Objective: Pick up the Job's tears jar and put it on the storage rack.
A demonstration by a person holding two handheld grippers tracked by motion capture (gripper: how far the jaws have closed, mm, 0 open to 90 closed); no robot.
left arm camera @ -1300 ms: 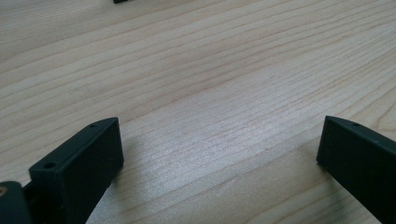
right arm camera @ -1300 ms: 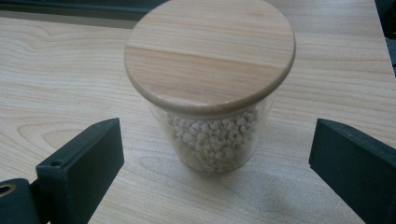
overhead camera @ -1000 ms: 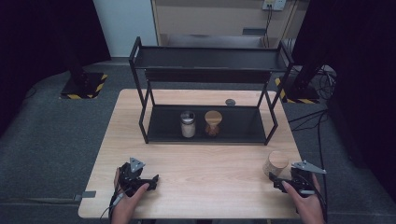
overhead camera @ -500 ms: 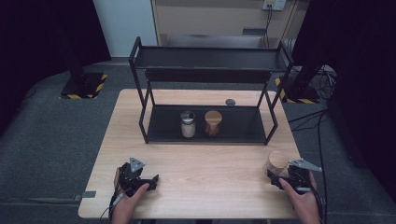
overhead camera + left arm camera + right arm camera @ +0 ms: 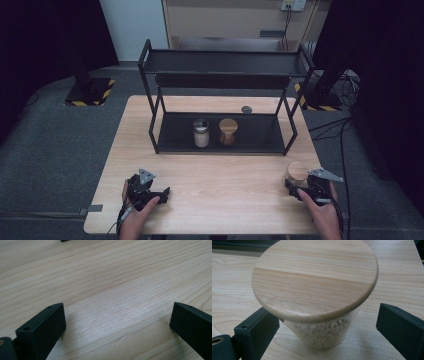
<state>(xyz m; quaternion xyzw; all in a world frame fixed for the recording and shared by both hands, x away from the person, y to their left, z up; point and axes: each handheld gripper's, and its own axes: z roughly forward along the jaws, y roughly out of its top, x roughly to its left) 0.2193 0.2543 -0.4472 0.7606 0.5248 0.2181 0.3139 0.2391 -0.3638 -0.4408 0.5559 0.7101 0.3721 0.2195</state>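
From above, three jars show: two on the lower level of the black shelf and one wooden-lidded jar near the table's right front corner, between the right gripper's jaws, which have just been closing. The left gripper stands open over bare wood. In the right gripper view the jar stands upright between two jaws, a gap visible beside the right one.

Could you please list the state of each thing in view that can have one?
Wooden-lidded jar: upright on the table, lid on, between the right gripper's jaws.
Right gripper: jaws have just been closing around the jar, gaps still showing.
Left gripper: open, nothing between the jaws.
Metal-lidded jar: upright on the lower shelf, lidded.
Brown jar: upright beside it, wooden lid on.
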